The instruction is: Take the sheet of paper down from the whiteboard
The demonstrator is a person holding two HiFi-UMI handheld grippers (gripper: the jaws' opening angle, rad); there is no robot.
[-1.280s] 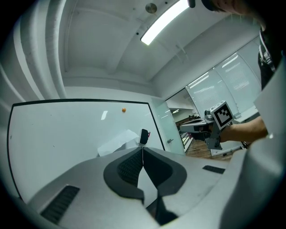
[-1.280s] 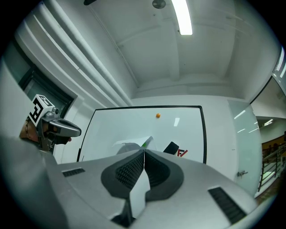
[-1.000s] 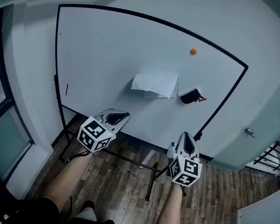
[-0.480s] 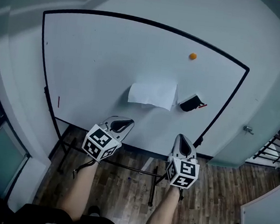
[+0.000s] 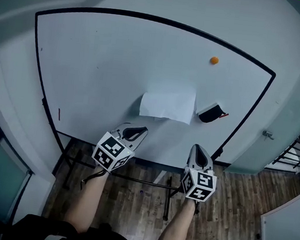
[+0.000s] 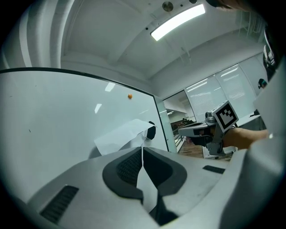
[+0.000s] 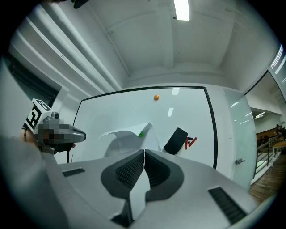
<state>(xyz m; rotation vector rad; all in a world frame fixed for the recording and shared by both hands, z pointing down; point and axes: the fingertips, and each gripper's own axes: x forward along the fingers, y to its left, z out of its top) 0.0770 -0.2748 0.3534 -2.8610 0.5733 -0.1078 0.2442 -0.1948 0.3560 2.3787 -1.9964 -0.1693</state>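
Note:
A white sheet of paper [image 5: 168,105] hangs on the whiteboard [image 5: 103,57], its top edge bulging away from the board. In the right gripper view a small green magnet [image 7: 141,133] holds the paper [image 7: 127,136] near its upper right corner. My left gripper [image 5: 138,131] is shut and empty, just below the sheet's lower left corner and short of the board. My right gripper [image 5: 197,150] is also shut and empty, below the black eraser [image 5: 211,113]. The left gripper view shows the paper [image 6: 117,137] ahead of the closed left gripper [image 6: 142,150].
An orange magnet [image 5: 214,60] sits high on the board, right of centre. A short red mark [image 5: 59,114] is at the board's lower left. The board's black stand [image 5: 168,191] rests on a wooden floor. A glass partition with a door handle [image 5: 267,135] stands at the right.
Both grippers have moved closer to the whiteboard, which now fills more of the head view. Their jaws have stayed shut. The paper still hangs in place.

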